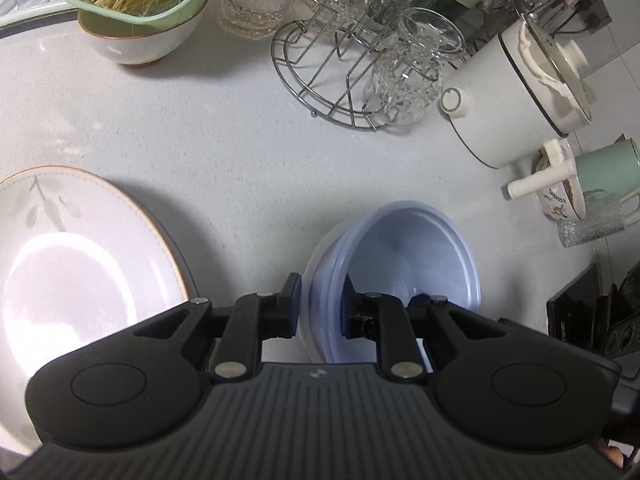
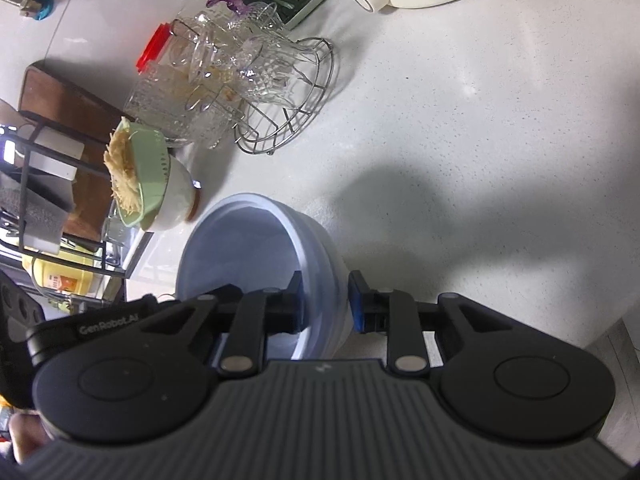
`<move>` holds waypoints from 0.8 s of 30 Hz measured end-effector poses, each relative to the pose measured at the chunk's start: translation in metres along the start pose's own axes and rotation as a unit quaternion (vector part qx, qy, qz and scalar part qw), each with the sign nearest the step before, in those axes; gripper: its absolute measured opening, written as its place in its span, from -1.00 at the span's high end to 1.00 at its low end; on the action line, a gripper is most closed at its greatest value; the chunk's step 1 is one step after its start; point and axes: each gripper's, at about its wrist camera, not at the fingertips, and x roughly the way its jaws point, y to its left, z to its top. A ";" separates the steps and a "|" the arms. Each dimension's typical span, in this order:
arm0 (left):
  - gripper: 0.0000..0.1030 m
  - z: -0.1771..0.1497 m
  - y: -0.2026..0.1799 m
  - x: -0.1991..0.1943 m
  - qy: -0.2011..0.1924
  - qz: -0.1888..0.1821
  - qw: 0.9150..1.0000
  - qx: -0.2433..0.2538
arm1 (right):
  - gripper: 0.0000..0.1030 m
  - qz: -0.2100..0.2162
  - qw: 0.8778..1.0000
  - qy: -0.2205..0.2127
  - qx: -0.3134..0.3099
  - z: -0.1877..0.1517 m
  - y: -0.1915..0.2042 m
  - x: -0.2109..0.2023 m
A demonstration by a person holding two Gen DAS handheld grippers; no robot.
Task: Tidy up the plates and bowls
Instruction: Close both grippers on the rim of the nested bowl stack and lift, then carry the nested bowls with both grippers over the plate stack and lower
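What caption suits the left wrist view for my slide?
Left gripper clamps the rim of stacked blue bowls on a pale counter, beside a leaf-patterned plate.

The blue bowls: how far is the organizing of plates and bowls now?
Done: the blue bowls already sit nested as one stack. In hand: the left gripper and the right gripper each pinch that stack's wall on opposite sides. Left: the stack seems not yet put away, and the leaf plate lies untouched on the counter.
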 end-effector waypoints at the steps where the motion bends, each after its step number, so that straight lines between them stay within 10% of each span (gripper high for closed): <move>1: 0.58 -0.001 0.000 -0.003 0.001 0.000 1.000 0.003 | 0.50 0.001 1.000 0.000 0.003 -0.001 0.000 -0.002; 24: 0.55 -0.014 0.021 -0.092 0.015 -0.005 0.998 0.064 | 0.50 -0.001 1.000 0.003 0.003 -0.041 0.065 -0.037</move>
